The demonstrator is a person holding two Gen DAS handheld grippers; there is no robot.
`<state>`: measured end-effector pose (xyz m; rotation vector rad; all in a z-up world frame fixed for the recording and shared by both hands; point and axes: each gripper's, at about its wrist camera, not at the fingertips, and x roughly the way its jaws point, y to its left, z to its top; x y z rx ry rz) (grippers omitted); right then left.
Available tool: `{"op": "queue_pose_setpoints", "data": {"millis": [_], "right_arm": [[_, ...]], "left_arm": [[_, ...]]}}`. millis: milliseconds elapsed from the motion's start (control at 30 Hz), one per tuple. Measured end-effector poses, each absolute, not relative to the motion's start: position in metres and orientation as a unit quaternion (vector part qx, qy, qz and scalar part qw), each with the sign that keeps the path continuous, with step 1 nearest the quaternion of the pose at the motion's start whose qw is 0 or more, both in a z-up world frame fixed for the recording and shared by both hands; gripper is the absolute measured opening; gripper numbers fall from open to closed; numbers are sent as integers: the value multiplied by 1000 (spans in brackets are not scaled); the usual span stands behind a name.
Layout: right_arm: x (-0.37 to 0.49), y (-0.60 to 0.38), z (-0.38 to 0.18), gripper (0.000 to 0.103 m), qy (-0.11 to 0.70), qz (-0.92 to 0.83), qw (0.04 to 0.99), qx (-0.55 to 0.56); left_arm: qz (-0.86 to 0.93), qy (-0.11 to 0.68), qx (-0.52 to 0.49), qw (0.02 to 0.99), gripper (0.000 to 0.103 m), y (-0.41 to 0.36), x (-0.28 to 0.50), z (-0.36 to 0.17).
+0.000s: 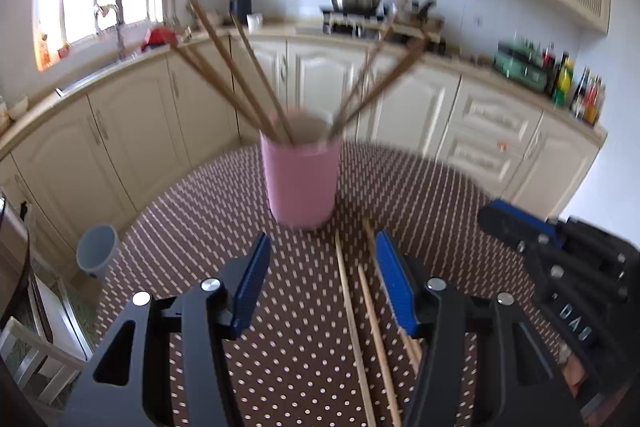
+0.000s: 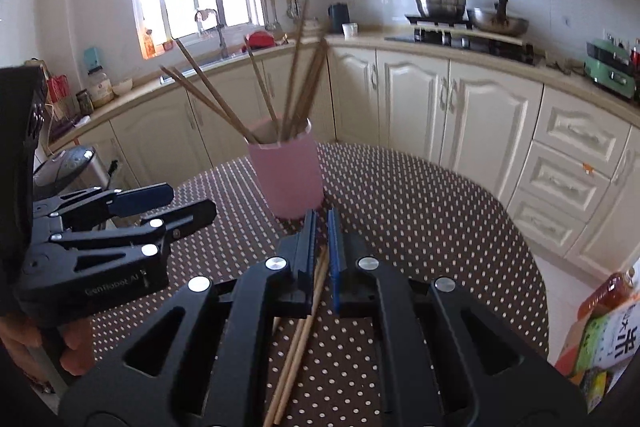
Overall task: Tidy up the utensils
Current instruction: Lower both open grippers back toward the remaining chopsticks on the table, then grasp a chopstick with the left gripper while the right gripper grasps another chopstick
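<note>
On the dotted brown tabletop, going from left to right, the left tongs are hovering with their blue pads spread apart and nothing between them; in the right wrist view they are showing at the left edge, a person's fingers wrapping the handle below. Just ahead of them the pink cup is standing upright on the cloth, several brown chopsticks fanning out of it toward both sides. Next to the right, pale loose chopsticks are lying flat on the tabletop, running from near the cup's base back toward the camera, beside the left tongs' right pad. Farther right, the right tongs are sitting pressed almost together, pinching a pair of those loose chopsticks between the pads, with the pink cup standing just beyond their tips.
</note>
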<state>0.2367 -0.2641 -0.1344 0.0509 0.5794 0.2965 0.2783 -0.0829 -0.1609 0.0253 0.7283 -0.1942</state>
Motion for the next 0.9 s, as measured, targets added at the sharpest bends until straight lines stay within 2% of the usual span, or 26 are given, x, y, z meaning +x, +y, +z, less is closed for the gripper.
{"op": "queue_pose_setpoints", "data": {"millis": [267, 467, 533, 600, 633, 867, 900], "right_arm": [[263, -269, -178, 7, 341, 133, 930, 36], [286, -268, -199, 8, 368, 132, 920, 41], [293, -266, -204, 16, 373, 132, 917, 43], [301, -264, -207, 41, 376, 131, 916, 44], [303, -262, -209, 43, 375, 131, 916, 46], [332, -246, -222, 42, 403, 129, 906, 26], [336, -245, -223, 36, 407, 129, 904, 23]], "left_arm": [[-93, 440, 36, 893, 55, -96, 322, -233], [-86, 459, 41, 883, 55, -98, 342, -257], [-84, 454, 49, 885, 55, -100, 346, -259], [-84, 453, 53, 886, 55, -102, 352, -260], [-85, 453, 54, 886, 55, -102, 358, -259], [-90, 448, 60, 888, 55, -107, 375, -258], [-90, 447, 60, 888, 54, -107, 377, -258]]}}
